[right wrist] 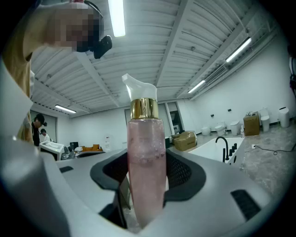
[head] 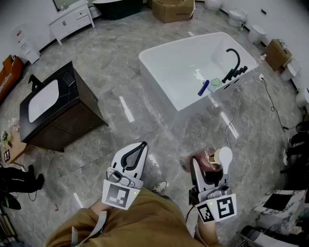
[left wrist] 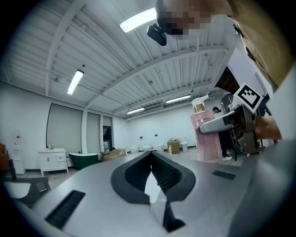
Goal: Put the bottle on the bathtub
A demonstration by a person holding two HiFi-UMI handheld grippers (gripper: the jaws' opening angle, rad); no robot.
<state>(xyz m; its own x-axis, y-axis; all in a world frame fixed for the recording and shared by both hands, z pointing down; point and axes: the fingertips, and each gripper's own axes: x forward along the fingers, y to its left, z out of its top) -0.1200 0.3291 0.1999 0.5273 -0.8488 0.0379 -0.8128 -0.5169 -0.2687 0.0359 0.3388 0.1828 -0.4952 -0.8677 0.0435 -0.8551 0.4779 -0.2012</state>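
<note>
**Bottle [right wrist: 145,162] gripped on the right, well apart from the bathtub [head: 183,62]**

The grey marble floor [head: 120,130] fills most of the head view. The white bathtub stands on it, far and to the right. A dark vanity [head: 72,113] with a white basin stands at the left, well apart from the tub. A cardboard box [head: 173,9] sits at the far edge.

A black faucet [head: 234,62] rises from the tub's right rim. Just beside it, a blue item [head: 204,87] leans on the rim.

Both grippers are near the person, low in the head view. The left gripper [head: 136,149] has its jaws closed tip to tip, with only a thin sliver of gap behind the tips and nothing between them.

The right gripper [head: 208,166] is clamped on the bottle, its dark pads pressing the lower body from both sides. The bottle is pink and translucent, with a gold collar and a white pump top. It stands upright along the jaws in the right gripper view, and the tub shows beyond it to the right.

A shoe [head: 159,186] shows on the floor between the two grippers.
</note>
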